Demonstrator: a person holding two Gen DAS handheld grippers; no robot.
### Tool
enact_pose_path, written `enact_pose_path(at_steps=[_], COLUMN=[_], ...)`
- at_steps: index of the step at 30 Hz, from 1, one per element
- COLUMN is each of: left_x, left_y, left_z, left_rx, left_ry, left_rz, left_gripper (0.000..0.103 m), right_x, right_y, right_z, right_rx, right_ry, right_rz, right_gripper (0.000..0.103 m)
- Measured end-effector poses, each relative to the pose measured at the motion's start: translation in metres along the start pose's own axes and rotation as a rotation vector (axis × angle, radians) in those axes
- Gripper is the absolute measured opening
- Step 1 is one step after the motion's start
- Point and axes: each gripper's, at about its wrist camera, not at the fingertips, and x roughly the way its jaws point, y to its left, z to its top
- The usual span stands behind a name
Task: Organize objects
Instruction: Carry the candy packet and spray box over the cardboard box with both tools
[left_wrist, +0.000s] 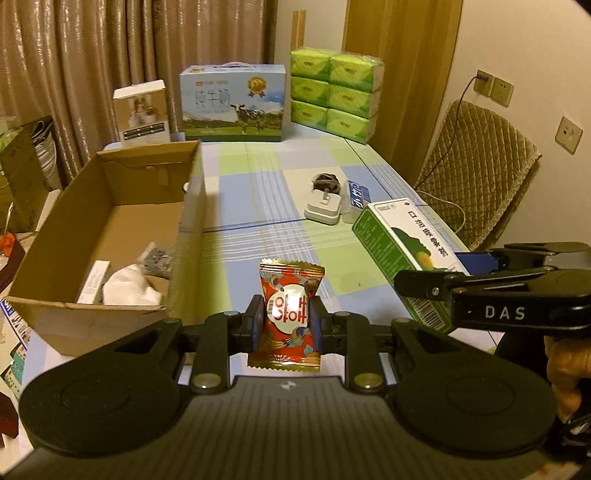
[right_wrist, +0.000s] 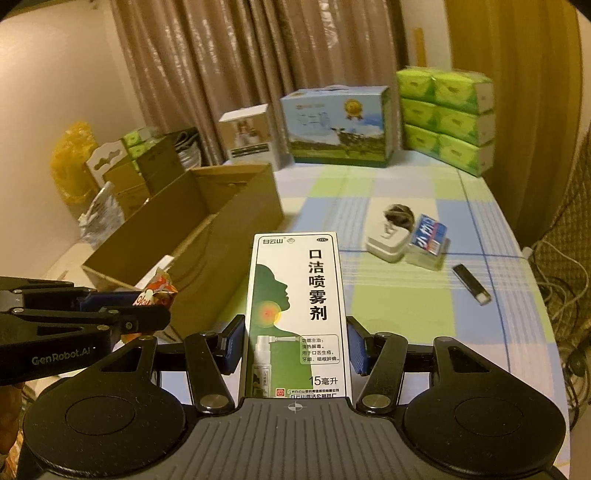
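Left wrist view: we see the left hand-held gripper (left_wrist: 287, 320) clamped on a red candy packet (left_wrist: 289, 314), held above the counter (left_wrist: 258, 177), just right of the cardboard box (left_wrist: 110, 229).
Box contents: we spot a white crumpled item (left_wrist: 129, 288) inside the cardboard box.
Right of box: white charger (left_wrist: 323, 211), well apart.
Right wrist view: we see the right hand-held gripper (right_wrist: 295, 347) gripping the green-white spray carton (right_wrist: 295, 314), lifted right of the cardboard box (right_wrist: 192, 236).
Far right of box: black stick (right_wrist: 472, 284) on the counter (right_wrist: 406, 314).
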Motion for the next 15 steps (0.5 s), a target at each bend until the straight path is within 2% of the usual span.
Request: enact_pose_path(at_steps=[15], left_x=[-0.016], left_y=[0.022], left_z=[-0.002], left_rx=[-0.029], left_ry=[-0.016], left_rz=[0.022], left_gripper=[0.021], right_x=[0.008], right_y=[0.016], right_z=[0.005], right_rx=[-0.034], right_ry=[0.01], right_rz=[0.023], right_gripper=[0.052])
